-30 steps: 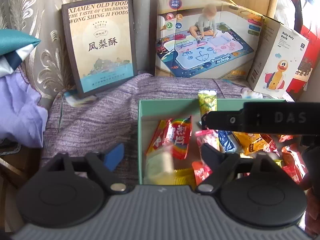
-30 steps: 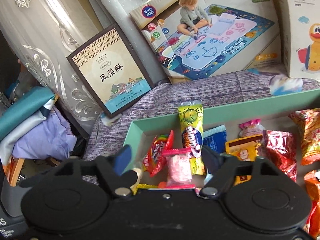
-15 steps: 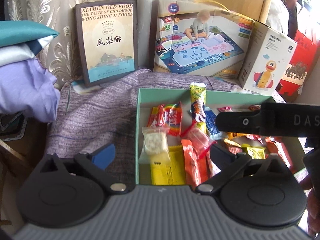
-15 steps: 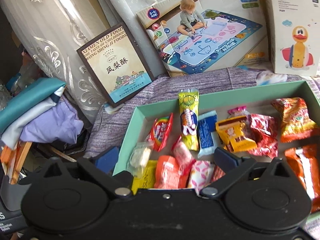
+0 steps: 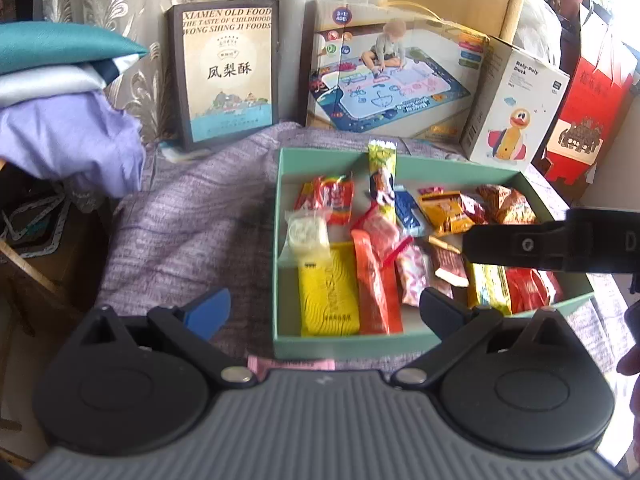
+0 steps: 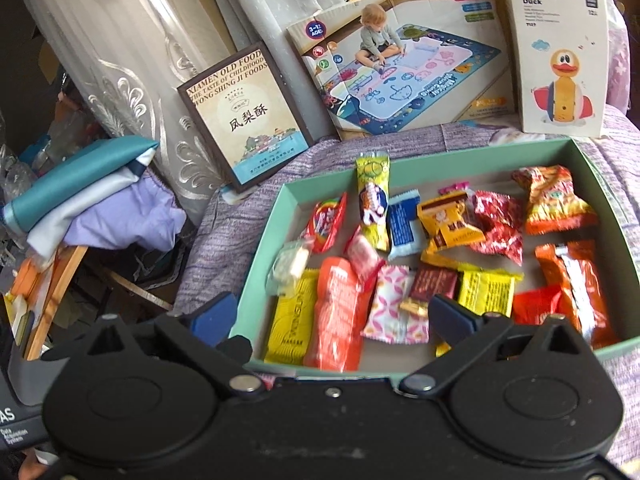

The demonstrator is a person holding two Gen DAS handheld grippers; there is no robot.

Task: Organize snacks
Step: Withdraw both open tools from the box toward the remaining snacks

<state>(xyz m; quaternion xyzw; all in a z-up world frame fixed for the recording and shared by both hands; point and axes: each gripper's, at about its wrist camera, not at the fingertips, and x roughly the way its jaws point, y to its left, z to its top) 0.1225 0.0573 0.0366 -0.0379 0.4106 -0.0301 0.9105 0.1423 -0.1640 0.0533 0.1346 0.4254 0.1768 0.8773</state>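
Observation:
A mint-green tray (image 5: 340, 346) (image 6: 440, 164) lies on purple cloth and holds several wrapped snacks. Among them are a clear packet with a round white biscuit (image 5: 306, 236) (image 6: 290, 266), a pink candy (image 5: 380, 232) (image 6: 362, 254), a flat yellow pack (image 5: 328, 296) (image 6: 292, 320) and a tall yellow-green pack (image 5: 382, 172) (image 6: 372, 200). My left gripper (image 5: 326, 312) hangs open over the tray's near left corner, holding nothing. My right gripper (image 6: 336, 316) is open above the near edge, also with nothing in it. Its black housing (image 5: 552, 244) crosses the right of the left wrist view.
Behind the tray stand a brown pastry box (image 5: 228, 76) (image 6: 244, 120), a play-mat box (image 5: 392, 76) (image 6: 400, 68), a Roly-Poly Duck box (image 5: 516, 104) (image 6: 560, 52) and a red box (image 5: 588, 120). Folded cloths (image 5: 60, 100) (image 6: 100, 200) pile up at the left by the curtain. Purple cloth (image 5: 192, 220) lies left of the tray.
Both grippers have pulled back and risen from the tray. The biscuit packet left the left jaws and the pink candy left the right jaws; both now lie in the tray.

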